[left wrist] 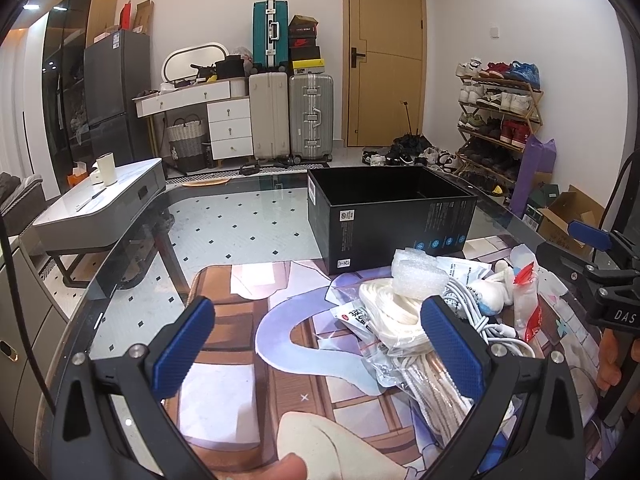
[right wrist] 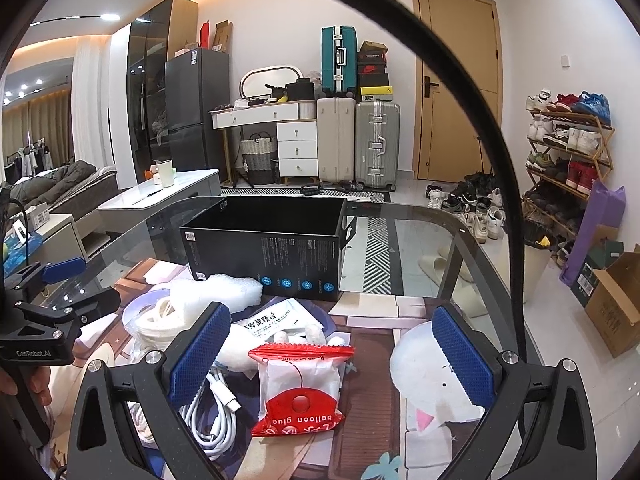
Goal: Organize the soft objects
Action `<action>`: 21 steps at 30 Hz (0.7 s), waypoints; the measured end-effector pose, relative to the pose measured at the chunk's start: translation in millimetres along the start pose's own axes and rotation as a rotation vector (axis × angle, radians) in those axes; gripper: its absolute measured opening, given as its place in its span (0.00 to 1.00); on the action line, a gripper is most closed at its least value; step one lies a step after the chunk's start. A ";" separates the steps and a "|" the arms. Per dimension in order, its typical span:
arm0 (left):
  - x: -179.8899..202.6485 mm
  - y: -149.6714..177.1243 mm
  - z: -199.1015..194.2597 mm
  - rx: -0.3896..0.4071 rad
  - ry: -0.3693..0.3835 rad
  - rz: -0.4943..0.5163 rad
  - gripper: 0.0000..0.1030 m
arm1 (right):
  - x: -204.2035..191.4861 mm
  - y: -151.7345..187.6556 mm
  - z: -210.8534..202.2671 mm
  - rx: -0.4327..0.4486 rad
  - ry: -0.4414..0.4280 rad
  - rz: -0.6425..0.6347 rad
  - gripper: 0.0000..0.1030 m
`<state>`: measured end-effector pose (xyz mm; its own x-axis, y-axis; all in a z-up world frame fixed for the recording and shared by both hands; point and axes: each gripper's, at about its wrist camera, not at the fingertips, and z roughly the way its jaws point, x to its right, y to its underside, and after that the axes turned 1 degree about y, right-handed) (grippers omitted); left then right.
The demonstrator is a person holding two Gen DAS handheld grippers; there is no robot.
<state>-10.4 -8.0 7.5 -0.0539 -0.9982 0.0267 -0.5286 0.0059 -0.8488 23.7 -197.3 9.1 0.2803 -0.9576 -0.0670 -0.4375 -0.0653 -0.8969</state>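
Observation:
A pile of soft items lies on the printed mat: white foam wrap (left wrist: 418,274) (right wrist: 224,290), coiled white laces (left wrist: 394,314), a white cable (right wrist: 218,412), a small white plush (left wrist: 494,290), plastic pouches, and a red-and-white balloon glue packet (right wrist: 300,384) (left wrist: 528,300). Behind the pile stands an open black box (left wrist: 384,216) (right wrist: 272,256), which looks empty. My left gripper (left wrist: 318,346) is open just left of the pile, its right pad over the laces. My right gripper (right wrist: 328,354) is open above the balloon glue packet, holding nothing.
The glass table (left wrist: 132,280) (right wrist: 420,240) curves at its far edge. A white side table (left wrist: 104,200) stands to the left. Suitcases, a drawer unit and a door line the far wall; a shoe rack (right wrist: 568,152) and cardboard box (right wrist: 616,300) stand at right.

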 end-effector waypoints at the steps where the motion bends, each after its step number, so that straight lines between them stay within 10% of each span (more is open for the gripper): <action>1: 0.0 0.0 -0.1 0.000 0.000 0.000 1.00 | 0.2 -0.1 0.1 0.000 0.001 0.001 1.00; 21: -1.6 -0.1 -0.9 -0.008 0.023 -0.009 1.00 | 4.3 0.2 1.4 0.005 0.002 0.016 1.00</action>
<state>-11.1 -6.4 8.0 -0.0682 -0.9966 0.0465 -0.5358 -0.0027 -0.8443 26.0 -201.0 7.9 0.2714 -0.9591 -0.0800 -0.4377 -0.0490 -0.8978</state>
